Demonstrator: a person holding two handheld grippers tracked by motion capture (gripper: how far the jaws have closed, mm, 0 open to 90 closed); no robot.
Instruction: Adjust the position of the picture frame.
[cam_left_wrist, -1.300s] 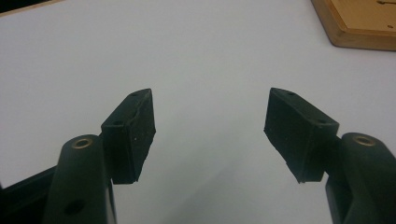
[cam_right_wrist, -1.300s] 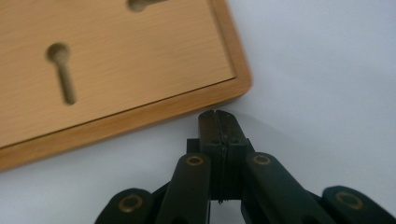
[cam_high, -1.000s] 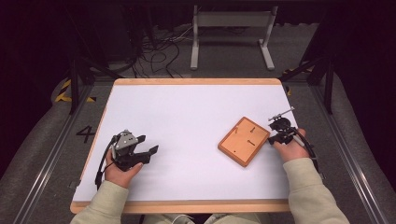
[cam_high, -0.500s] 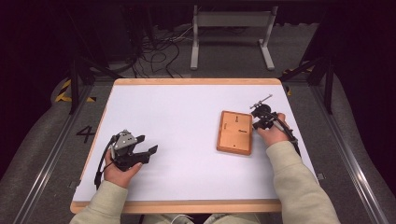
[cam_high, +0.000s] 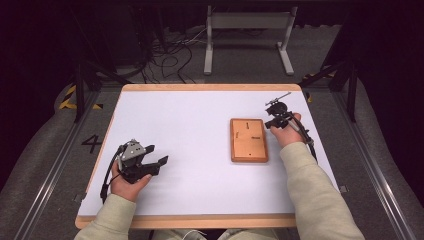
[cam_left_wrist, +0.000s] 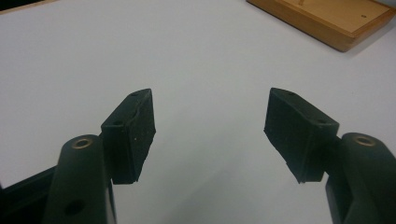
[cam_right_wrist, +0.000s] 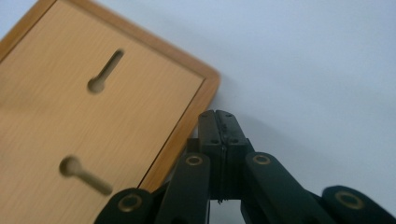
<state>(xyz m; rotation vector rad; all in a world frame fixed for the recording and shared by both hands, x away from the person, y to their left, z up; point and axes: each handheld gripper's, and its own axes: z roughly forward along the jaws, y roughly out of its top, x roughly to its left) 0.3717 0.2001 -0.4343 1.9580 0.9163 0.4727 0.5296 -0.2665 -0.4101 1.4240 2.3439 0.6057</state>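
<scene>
High view: my right gripper (cam_high: 270, 121), jaws pressed together on nothing, sits just right of the board (cam_high: 248, 140), at its edge. My left gripper (cam_high: 159, 161) gapes empty, well left of the board.

Pretty dim room, only the table (cam_high: 200, 120) is properly lit: white top with a light wooden border. Grey carpet-like floor (cam_high: 50, 150) all around it, with metal rails (cam_high: 45, 175) running along both long sides. A tangle of black cables (cam_high: 170, 55) sits past the far edge, next to a white metal stand (cam_high: 247, 35). Yellow-black tape (cam_high: 70, 97) and a "4" marking (cam_high: 92, 144) sit off the left edge.
</scene>
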